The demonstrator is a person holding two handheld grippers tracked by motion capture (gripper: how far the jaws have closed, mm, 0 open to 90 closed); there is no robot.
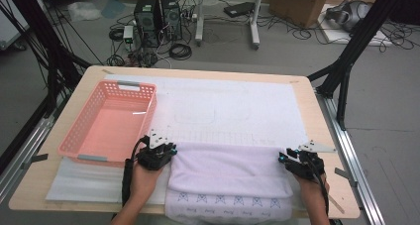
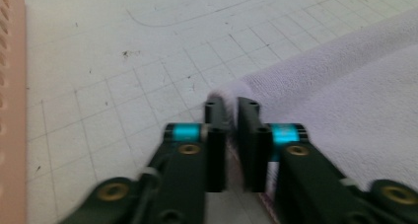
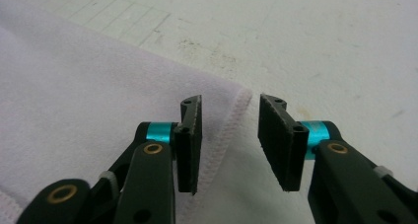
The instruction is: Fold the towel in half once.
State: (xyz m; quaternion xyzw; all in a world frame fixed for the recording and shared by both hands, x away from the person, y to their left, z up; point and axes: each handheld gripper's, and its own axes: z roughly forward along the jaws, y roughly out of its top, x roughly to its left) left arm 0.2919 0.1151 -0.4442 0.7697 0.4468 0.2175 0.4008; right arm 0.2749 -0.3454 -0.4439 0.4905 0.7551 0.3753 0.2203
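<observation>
So far the white towel lies folded once at the table's near edge; left gripper pinches its corner, right gripper stands released over the other (pink basket waits empty).

pale lilac terry towel, folded double, lies flat at the table's near edge, stitched hem overhanging.

towel front edge cut off below, basket cropped at left
</observation>
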